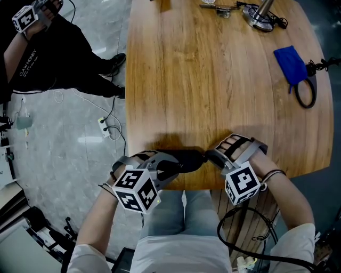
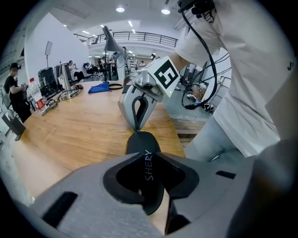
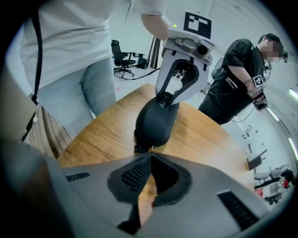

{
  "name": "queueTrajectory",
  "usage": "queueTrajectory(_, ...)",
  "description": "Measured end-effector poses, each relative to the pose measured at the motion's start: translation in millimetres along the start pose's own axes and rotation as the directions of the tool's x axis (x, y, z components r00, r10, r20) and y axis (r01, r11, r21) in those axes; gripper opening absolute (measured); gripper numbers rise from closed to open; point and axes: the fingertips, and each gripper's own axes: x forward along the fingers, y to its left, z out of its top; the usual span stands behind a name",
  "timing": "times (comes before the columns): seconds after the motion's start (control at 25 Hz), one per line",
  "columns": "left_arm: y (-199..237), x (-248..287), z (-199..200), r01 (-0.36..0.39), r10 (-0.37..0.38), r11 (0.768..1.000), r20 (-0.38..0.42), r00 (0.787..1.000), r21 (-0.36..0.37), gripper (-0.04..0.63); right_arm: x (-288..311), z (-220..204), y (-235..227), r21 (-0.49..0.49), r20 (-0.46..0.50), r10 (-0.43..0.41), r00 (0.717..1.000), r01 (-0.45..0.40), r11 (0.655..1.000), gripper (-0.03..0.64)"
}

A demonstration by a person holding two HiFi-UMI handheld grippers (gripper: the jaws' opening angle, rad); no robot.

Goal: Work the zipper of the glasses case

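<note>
A black glasses case (image 1: 185, 159) lies at the near edge of the wooden table (image 1: 213, 80), between my two grippers. In the left gripper view its near end, printed SHERY (image 2: 148, 165), sits between the pads of my left gripper (image 2: 147, 173), which is shut on it. My right gripper (image 3: 150, 156) meets the case's other end (image 3: 156, 120), its tips pinched together on the small metal zipper pull (image 3: 150, 149). In the head view the left gripper (image 1: 171, 166) and the right gripper (image 1: 209, 156) face each other across the case.
At the table's far right lie a blue pouch (image 1: 290, 64) and a black loop (image 1: 306, 94). A metal stand base (image 1: 261, 16) sits at the back. Another person (image 1: 37, 58) stands left of the table. The table's front edge (image 1: 176, 187) is right under the case.
</note>
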Motion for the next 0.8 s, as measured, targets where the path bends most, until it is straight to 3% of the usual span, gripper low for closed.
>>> queueTrajectory(0.28, -1, 0, 0, -0.032, 0.032, 0.999, 0.013, 0.999, -0.002, 0.086, -2, 14, 23, 0.153, 0.034, 0.035, 0.999, -0.040, 0.987, 0.000)
queueTrajectory(0.48, -4, 2, -1, -0.055, 0.055, 0.998, 0.010, 0.998, -0.003, 0.087, -2, 20, 30, 0.334, -0.027, 0.001, 1.000, 0.008, 0.942, 0.000)
queueTrajectory(0.6, -6, 2, -2, -0.059, 0.059, 0.998, 0.014, 0.998, -0.009, 0.087, -3, 24, 34, 0.476, -0.093, -0.039, 0.995, 0.079, 0.876, 0.000)
queueTrajectory(0.8, -7, 2, -2, -0.077, 0.077, 0.997, 0.025, 0.997, 0.002, 0.087, -5, 26, 36, 0.680, -0.188, -0.092, 0.978, 0.198, 0.706, 0.000)
